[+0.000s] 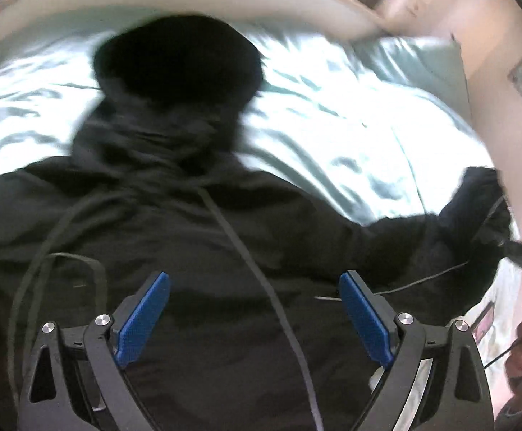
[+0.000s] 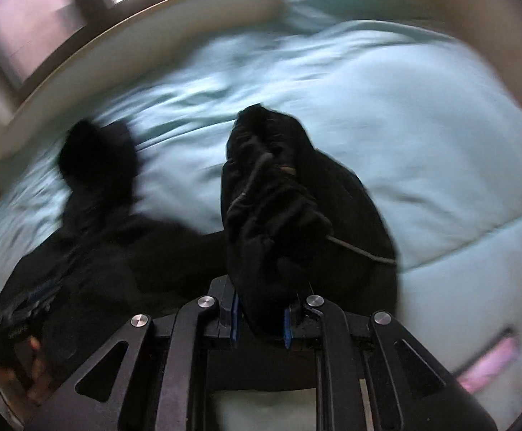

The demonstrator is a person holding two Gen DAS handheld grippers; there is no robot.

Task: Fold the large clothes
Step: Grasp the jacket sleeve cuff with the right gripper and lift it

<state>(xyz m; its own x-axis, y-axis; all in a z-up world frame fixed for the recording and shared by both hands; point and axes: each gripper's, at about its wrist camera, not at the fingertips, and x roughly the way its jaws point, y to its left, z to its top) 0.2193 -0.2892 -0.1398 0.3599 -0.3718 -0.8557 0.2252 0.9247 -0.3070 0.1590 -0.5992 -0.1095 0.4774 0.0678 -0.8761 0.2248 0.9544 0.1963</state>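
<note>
The right hand-held gripper (image 2: 260, 318) grasps the hoodie (image 1: 196, 237) sleeve for folding inward, while the left hand-held gripper (image 1: 254, 287) waits released above the bed (image 1: 333, 115).

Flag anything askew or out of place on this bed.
The black hoodie lies rumpled rather than flat: its hood is bunched, drawstrings trail loose across the chest, and one sleeve is wadded in the right hand-held gripper. The pale blue comforter is wrinkled.

text: none legible | labels: none | brands: none | numbers: none | both views motion-blurred
</note>
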